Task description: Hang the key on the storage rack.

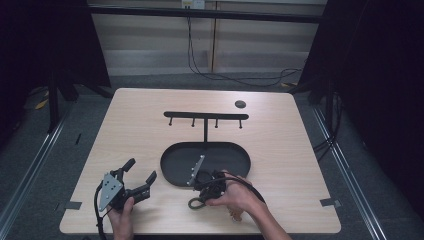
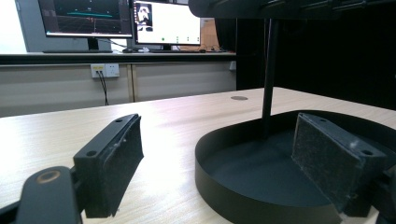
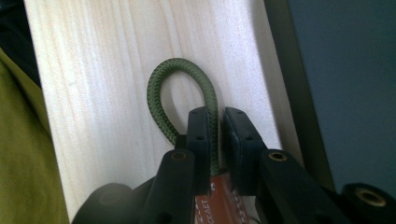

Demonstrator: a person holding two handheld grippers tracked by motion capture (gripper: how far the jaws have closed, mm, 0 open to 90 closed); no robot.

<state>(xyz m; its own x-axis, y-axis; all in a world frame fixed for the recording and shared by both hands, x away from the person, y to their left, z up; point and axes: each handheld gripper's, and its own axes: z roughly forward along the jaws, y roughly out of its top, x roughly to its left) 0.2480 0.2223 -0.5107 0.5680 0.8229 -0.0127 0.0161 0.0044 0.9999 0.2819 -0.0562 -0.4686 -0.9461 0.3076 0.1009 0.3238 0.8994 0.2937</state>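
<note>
A green cord loop [image 3: 161, 93] lies on the wooden table [image 1: 280, 150], just in front of the black oval tray [image 1: 169, 152]. My right gripper [image 3: 218, 123] is shut on one strand of the loop, and a brown leather tag [image 3: 219, 205] shows under the jaws. From above, the right gripper [image 1: 204, 196] points toward the table's near edge with the loop [image 1: 195, 203] at its tip. My left gripper [image 1: 141, 170] rests open on the table left of the tray, holding nothing. Its pads [image 2: 112, 161] stand wide apart, with the tray wall [image 2: 243, 196] between them.
The tray is the base of a black stand: a thin post [image 2: 269, 70] carries a T-bar [image 1: 206, 115] with several hooks. A small dark disc [image 1: 240, 104] sits at the table's far side. Tape marks [image 1: 330, 202] lie near the front corners. Monitors [image 2: 163, 23] stand beyond the table.
</note>
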